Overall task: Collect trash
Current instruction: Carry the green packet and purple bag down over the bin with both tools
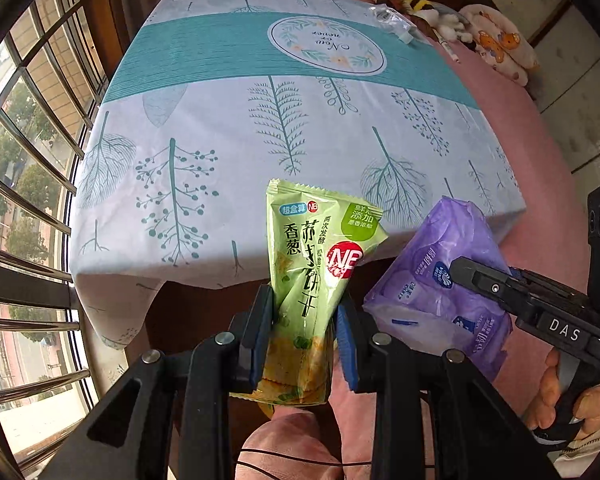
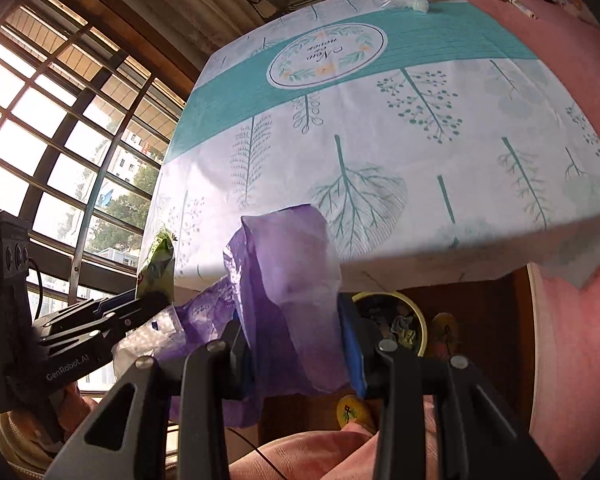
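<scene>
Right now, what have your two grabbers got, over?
Left gripper shut on green snack wrapper. Right gripper shut on purple tissue pack. Both off the table edge. Yellow bin below, nothing in the way.

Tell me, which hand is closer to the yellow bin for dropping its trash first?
Probably the right. Its gripper, shut on the purple wrapper, has the yellow bin just beyond its fingers, under the table edge. The left gripper holds the green snack packet; its view shows no bin.
</scene>
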`<state>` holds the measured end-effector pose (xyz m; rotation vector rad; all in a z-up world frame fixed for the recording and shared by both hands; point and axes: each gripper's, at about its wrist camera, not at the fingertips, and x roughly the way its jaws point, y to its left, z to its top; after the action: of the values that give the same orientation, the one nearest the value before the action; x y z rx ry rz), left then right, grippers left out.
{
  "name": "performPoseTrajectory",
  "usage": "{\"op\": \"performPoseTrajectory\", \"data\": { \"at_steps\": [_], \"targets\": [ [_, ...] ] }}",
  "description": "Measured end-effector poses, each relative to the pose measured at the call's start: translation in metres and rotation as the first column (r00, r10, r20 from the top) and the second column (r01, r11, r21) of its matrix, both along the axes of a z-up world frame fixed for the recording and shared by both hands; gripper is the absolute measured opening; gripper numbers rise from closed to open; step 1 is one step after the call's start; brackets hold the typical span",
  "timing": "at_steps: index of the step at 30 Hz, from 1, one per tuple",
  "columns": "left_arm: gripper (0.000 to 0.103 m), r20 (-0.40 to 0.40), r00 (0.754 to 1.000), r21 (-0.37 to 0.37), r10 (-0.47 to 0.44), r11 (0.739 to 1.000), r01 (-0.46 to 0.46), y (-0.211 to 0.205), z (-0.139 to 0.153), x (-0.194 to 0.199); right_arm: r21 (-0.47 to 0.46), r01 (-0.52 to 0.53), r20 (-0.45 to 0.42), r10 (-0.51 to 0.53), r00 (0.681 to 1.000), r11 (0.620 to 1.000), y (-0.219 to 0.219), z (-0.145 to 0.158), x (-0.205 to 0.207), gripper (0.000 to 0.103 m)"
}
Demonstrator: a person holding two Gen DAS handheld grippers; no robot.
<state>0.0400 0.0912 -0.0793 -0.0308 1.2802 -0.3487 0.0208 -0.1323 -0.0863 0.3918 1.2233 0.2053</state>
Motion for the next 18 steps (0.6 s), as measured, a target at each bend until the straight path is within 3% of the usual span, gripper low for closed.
{"op": "performPoseTrajectory", "data": {
  "at_steps": [10, 18],
  "targets": [
    [0.029, -0.095, 0.995, 0.016, -0.024, 1.0, 0.025, -0.032, -0.052, -0.045, -0.035, 0.036, -0.164, -0.042, 0.986, 0.999, -0.015, -0.063, -0.051, 0.036],
    [0.029, -0.169, 0.985, 0.085, -0.011, 0.996, 0.025, -0.064, -0.16, -0.059, -0.147, -0.034, -0.245, -0.003, 0.97, 0.989, -0.023, -0.173, -0.05, 0.036]
  ]
}}
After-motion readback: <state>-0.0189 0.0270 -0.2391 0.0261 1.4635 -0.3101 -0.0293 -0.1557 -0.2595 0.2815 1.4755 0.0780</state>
